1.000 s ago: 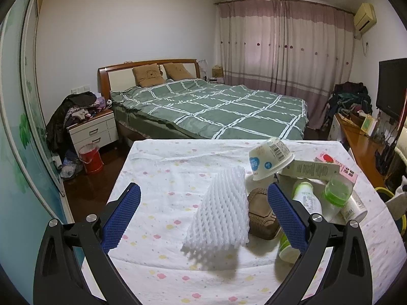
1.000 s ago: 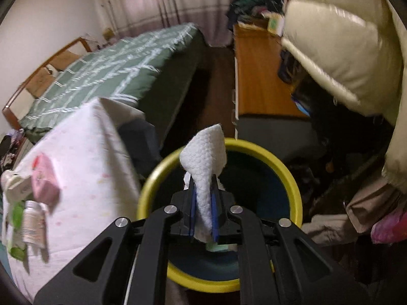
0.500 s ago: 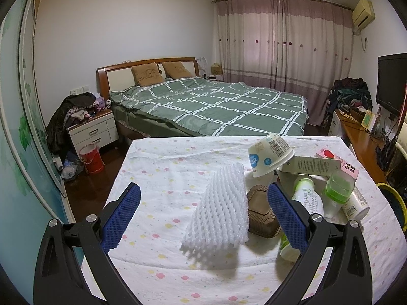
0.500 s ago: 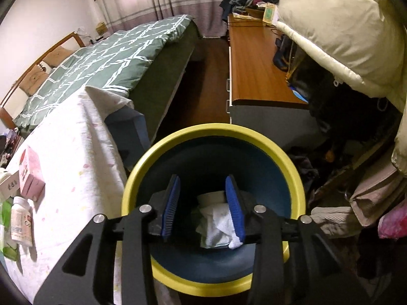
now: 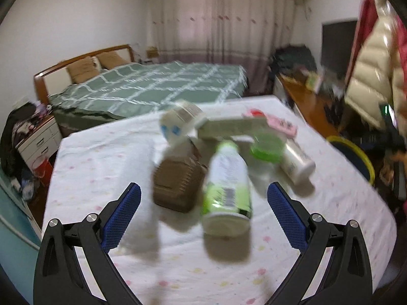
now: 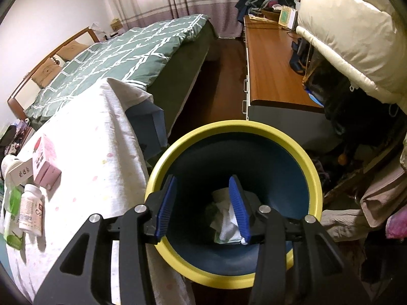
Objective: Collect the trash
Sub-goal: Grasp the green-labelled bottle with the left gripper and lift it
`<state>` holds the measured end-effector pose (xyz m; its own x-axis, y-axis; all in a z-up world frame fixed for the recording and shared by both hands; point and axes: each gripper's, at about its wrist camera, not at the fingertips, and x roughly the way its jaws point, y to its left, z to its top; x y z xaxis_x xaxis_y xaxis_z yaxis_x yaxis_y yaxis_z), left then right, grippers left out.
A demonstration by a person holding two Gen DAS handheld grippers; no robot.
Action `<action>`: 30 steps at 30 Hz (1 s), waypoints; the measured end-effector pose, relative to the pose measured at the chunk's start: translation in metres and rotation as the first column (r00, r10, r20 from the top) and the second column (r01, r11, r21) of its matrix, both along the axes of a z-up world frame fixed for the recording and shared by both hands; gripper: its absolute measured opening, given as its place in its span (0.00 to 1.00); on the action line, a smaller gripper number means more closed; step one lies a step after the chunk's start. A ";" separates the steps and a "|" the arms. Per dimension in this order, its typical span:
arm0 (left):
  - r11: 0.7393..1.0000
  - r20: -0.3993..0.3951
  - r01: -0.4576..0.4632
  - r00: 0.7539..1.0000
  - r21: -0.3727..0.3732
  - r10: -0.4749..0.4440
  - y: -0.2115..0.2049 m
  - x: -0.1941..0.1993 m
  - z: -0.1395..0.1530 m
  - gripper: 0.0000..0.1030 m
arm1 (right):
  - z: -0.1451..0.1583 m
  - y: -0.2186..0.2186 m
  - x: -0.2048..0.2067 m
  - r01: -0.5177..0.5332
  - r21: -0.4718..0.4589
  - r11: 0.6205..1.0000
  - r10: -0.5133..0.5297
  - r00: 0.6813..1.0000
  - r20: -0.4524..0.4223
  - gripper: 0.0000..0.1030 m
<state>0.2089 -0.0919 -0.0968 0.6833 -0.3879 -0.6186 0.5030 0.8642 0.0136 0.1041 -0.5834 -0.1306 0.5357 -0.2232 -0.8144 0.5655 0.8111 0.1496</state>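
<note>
My left gripper (image 5: pixel 203 188) hangs open over a table with a white dotted cloth (image 5: pixel 101 157); the view is motion-blurred. Between and just beyond its fingers lie a green-and-white bottle (image 5: pixel 226 183) and a brown plastic tray (image 5: pixel 178 185). A white foam net (image 5: pixel 142 167) lies left of them. My right gripper (image 6: pixel 203 178) is over a blue bin with a yellow rim (image 6: pixel 229 127), its jaws opening with nothing between them. White crumpled trash (image 6: pixel 226 221) lies at the bin's bottom.
More clutter sits behind the bottle: a tipped paper cup (image 5: pixel 178 124), a long box (image 5: pixel 229 127), a pink box (image 5: pixel 279 124), a green-lidded container (image 5: pixel 267 147), a white bottle (image 5: pixel 297 165). The bin stands at the table's right side, near a wooden desk (image 6: pixel 272 63) and a bed (image 6: pixel 127 50).
My right gripper has opened and the white piece it held now lies in the bin. My left gripper has swung right and lower toward the bottle and tray.
</note>
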 end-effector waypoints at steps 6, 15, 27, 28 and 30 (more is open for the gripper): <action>0.997 -0.048 0.037 0.998 0.073 -0.034 -0.025 0.000 -0.020 0.85 | 0.001 0.005 0.000 -0.022 0.004 1.000 0.022 1.000 0.007 0.42; 0.996 -0.128 0.026 0.992 0.090 -0.015 -0.031 0.012 -0.038 0.57 | -0.003 0.013 0.007 -0.054 0.020 0.998 0.054 0.998 0.012 0.42; 0.996 -0.043 0.044 0.998 0.078 -0.040 -0.035 0.001 -0.027 0.51 | 0.000 0.023 0.004 -0.076 0.023 0.997 0.075 0.997 0.028 0.42; 0.996 -0.020 0.044 0.999 0.079 -0.042 -0.034 -0.002 -0.022 0.51 | 0.002 0.024 0.002 -0.076 0.022 0.997 0.075 0.997 0.032 0.42; 0.997 0.021 0.041 0.999 0.070 -0.042 -0.032 -0.009 -0.011 0.51 | 0.005 0.026 -0.001 -0.077 0.014 0.997 0.076 0.996 0.039 0.42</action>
